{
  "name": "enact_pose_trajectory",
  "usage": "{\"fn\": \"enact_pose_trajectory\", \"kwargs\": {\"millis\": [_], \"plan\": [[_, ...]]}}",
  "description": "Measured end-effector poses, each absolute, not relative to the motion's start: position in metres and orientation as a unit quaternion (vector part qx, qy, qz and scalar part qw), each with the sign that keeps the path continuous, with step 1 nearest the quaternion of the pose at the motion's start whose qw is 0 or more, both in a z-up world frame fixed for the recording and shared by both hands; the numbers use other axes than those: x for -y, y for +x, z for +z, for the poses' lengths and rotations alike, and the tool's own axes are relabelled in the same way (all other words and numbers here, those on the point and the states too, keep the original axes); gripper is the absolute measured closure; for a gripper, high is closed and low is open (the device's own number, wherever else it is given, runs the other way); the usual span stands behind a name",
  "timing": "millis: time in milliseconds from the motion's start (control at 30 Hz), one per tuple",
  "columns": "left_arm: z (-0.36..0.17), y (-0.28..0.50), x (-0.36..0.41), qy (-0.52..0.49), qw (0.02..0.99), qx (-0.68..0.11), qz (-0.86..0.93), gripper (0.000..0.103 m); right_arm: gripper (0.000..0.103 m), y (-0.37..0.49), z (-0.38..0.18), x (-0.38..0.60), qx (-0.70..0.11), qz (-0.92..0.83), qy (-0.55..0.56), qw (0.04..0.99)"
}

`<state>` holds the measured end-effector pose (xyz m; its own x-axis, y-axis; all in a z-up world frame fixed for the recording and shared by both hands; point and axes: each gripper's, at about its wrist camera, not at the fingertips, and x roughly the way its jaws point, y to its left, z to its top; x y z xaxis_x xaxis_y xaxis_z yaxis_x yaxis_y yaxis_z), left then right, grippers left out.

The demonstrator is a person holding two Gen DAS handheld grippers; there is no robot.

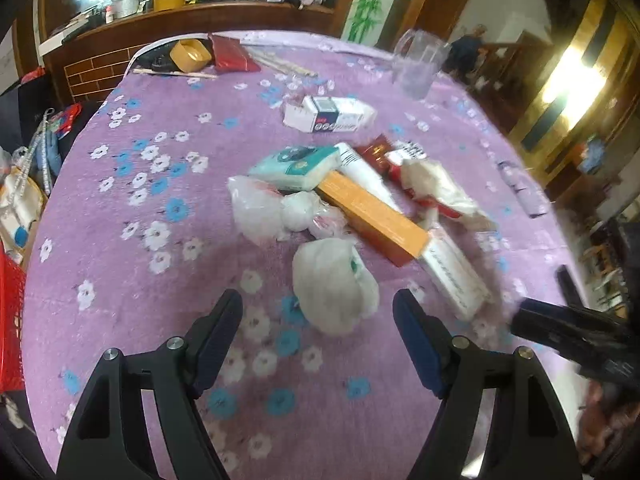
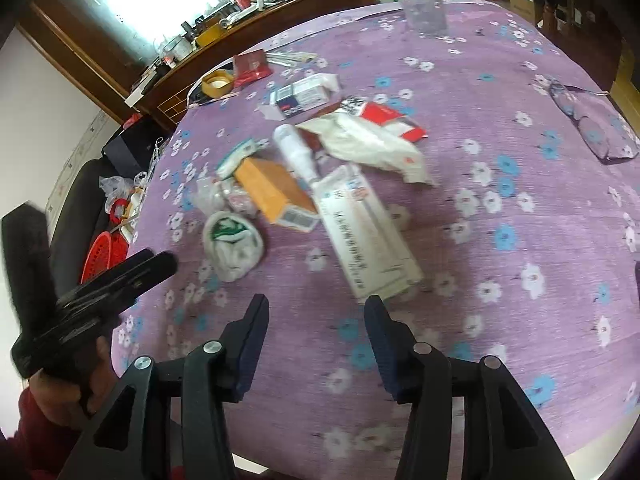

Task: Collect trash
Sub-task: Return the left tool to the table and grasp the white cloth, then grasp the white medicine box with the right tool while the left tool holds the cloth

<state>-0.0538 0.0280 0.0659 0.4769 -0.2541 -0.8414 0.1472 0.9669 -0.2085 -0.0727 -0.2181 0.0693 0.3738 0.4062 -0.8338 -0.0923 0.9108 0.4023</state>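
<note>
Left wrist view: left gripper (image 1: pixel 318 314), jaws spread wide, nothing between them, held above the tabletop (image 1: pixel 120 288), which wears a purple cloth with white and blue flowers.
Landmark: orange carton (image 1: pixel 372 216), lying flat mid-heap.
- Crumpled white plastic bag with green print (image 1: pixel 334 284): nearest the jaws, just on the near side of the orange carton, not touched.
- Clear wrapper with white wad (image 1: pixel 276 210): left of the carton, touching it.
- Teal tissue pack (image 1: pixel 296 166): beyond the carton's far end.
- White tube (image 1: pixel 366 174): alongside the carton's far edge.
- Long white box (image 1: pixel 454 272): right of the carton's near end.
- Red-and-white packet under crumpled paper (image 1: pixel 430 186): right of the carton.
- White-and-blue box (image 1: pixel 330 114): well beyond the carton.
- Clear measuring jug (image 1: pixel 418 62): far right of it.
- Yellow tape roll (image 1: pixel 190 54): far left, at the tabletop's edge.

Right wrist view: right gripper (image 2: pixel 316 312), jaws partly apart, empty, just short of the long white box; eyeglasses (image 2: pixel 588 124) well right of the carton.
</note>
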Motion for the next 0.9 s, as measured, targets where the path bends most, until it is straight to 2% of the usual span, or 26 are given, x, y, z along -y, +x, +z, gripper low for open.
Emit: {"fn": "enact_pose_trajectory", "kwargs": {"millis": [233, 300, 367, 500, 900], "plan": [[0.035, -0.028, -0.013, -0.037, 0.847, -0.522, -0.090, 0.029, 0.048, -0.070, 0.065, 0.240, -0.539, 0.151, 0.134, 0.818], [0.031, -0.025, -0.010, -0.039, 0.845, -0.525, -0.096, 0.046, 0.047, -0.067, 0.063, 0.243, -0.539, 0.154, 0.129, 0.818], [0.028, -0.023, -0.008, -0.046, 0.842, -0.528, -0.105, 0.058, 0.045, -0.062, 0.060, 0.242, -0.541, 0.158, 0.123, 0.817], [0.033, -0.030, 0.000, -0.023, 0.850, -0.515, -0.108, 0.070, 0.042, -0.052, 0.053, 0.233, -0.542, 0.164, 0.092, 0.819], [0.068, -0.079, -0.026, -0.033, 0.869, -0.483, -0.096, 0.071, 0.039, -0.016, 0.025, 0.195, -0.544, 0.172, 0.005, 0.821]]}}
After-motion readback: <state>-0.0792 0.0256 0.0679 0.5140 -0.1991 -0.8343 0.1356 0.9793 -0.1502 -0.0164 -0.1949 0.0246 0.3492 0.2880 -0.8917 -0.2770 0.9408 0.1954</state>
